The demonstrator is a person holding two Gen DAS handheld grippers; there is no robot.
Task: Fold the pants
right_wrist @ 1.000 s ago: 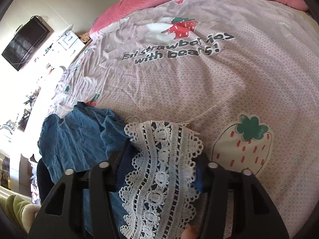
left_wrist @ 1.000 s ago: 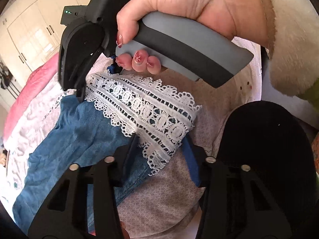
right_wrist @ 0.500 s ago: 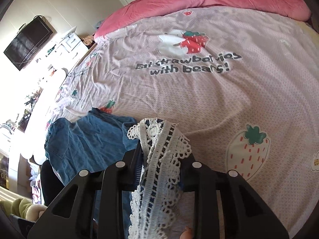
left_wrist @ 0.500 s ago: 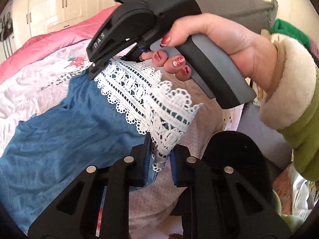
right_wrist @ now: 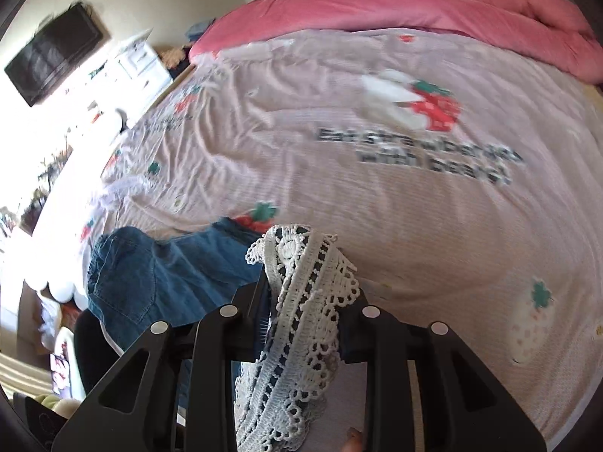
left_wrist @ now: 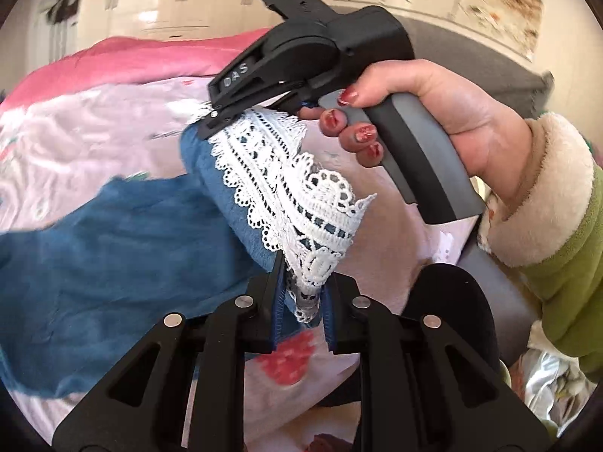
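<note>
The pants are blue denim point(left_wrist: 113, 256) with a white lace hem point(left_wrist: 286, 188). My left gripper point(left_wrist: 301, 301) is shut on one end of the lace hem. My right gripper point(left_wrist: 222, 120), held by a hand, is shut on the other end, so the hem stretches between them above the bed. In the right wrist view my right gripper point(right_wrist: 305, 316) clamps the lace hem point(right_wrist: 301, 301), and the denim point(right_wrist: 150, 275) trails down to the left onto the bedsheet point(right_wrist: 339, 196).
The bed has a pale pink strawberry-print sheet and a pink quilt point(right_wrist: 414, 7) at its far end. A black round seat point(left_wrist: 452, 301) stands by the bed edge. A wall TV point(right_wrist: 56, 52) and white drawers point(right_wrist: 139, 64) are at the left.
Both grippers have closed on the lace hem and lifted it off the bed, and the denim now hangs below them. The views have swung upward.
</note>
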